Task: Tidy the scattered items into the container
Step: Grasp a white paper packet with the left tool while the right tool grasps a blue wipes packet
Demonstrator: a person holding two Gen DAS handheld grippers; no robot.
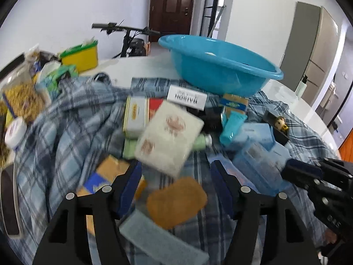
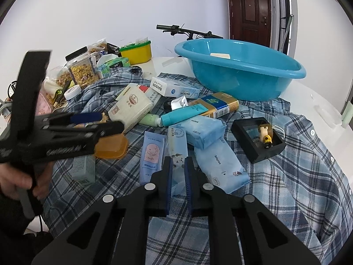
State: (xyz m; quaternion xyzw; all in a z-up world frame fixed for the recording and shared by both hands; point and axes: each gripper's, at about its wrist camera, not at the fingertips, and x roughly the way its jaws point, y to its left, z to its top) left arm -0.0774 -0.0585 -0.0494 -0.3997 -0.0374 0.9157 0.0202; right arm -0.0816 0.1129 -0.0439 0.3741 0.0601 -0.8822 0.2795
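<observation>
The blue basin (image 1: 220, 66) (image 2: 242, 77) stands at the back of the table with one white item inside. Boxes, tubes and packets lie scattered on a plaid shirt (image 2: 297, 176) in front of it. My left gripper (image 1: 176, 165) (image 2: 110, 121) is open, its tips just short of a white soft pack (image 1: 169, 139) (image 2: 132, 108). An orange soap bar (image 1: 176, 201) (image 2: 111, 145) lies on the cloth beneath its jaws, untouched. My right gripper (image 2: 178, 161) (image 1: 289, 167) is shut on a pale blue printed packet (image 2: 176, 141) (image 1: 258, 163) that lies on the shirt.
A yellow tub with a green lid (image 2: 138, 53), a cereal jar (image 2: 82, 70) and snack bags crowd the back left. A black frame box with a small figurine (image 2: 258, 139) sits to the right. A person's hand (image 2: 19, 181) holds the left gripper. A bicycle stands behind the table.
</observation>
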